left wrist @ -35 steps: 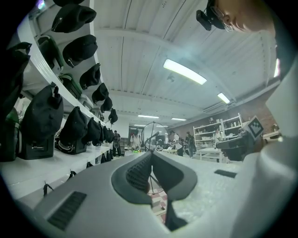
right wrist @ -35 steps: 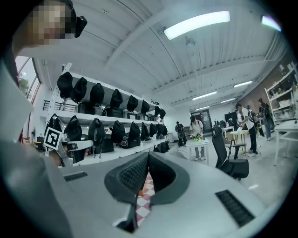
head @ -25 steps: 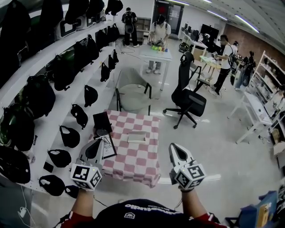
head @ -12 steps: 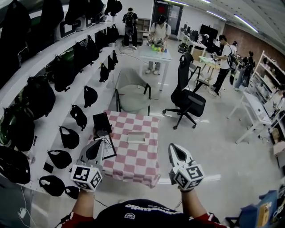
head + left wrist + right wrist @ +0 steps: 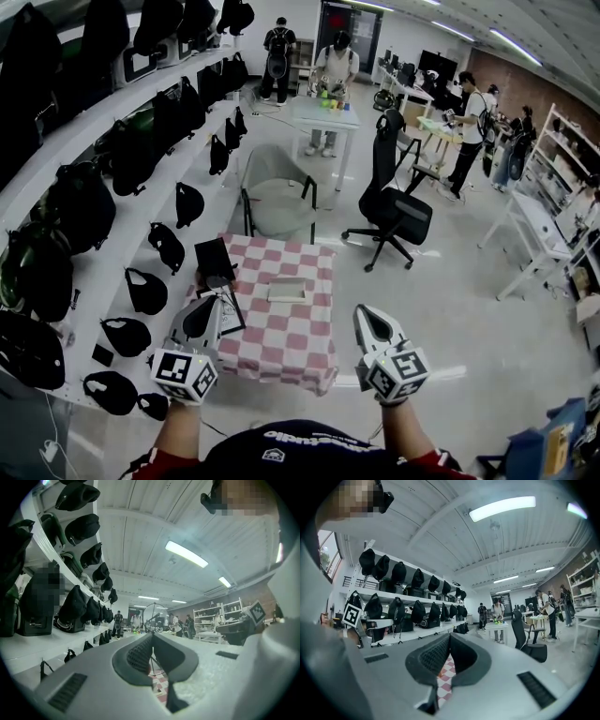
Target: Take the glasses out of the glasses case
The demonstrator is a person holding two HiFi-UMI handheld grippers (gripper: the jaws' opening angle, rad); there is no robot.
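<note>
Holding: neither gripper has anything. The left gripper (image 5: 212, 302) and the right gripper (image 5: 360, 311) each have their jaws closed tip to tip, and only checked cloth shows through the gap behind the tips.
Grippers' place: both hover level at the near end of the worktop (image 5: 281, 352). The left one is over its near-left corner and the right one just off its near-right side. Both are well apart from the case.
Glasses case: the glasses case (image 5: 288, 290) lies flat on the checked cloth, toward the far middle of the worktop. It is to the right of a black stand (image 5: 216, 260).
Long axis: it runs left to right, roughly parallel to the far edge, so the long sides face near and far. We cannot tell which long side carries the hinge.
Glasses: we see none lying on the cloth. The case looks closed, though it is too small in view for us to be sure.
Stage: we judge this fits grippers about to go in for a case with the glasses inside. It equally fits grippers resting clear of a case that is shut again.
Doing it well: if the glasses are inside, we judge it best to open the jaws early. We would pin one short end of the case with one gripper and raise the lid along a long side with the other. Then we would lift the glasses by the bridge, not the lenses.
Risk: a light case may skid, or the cloth may bunch under a push.
</note>
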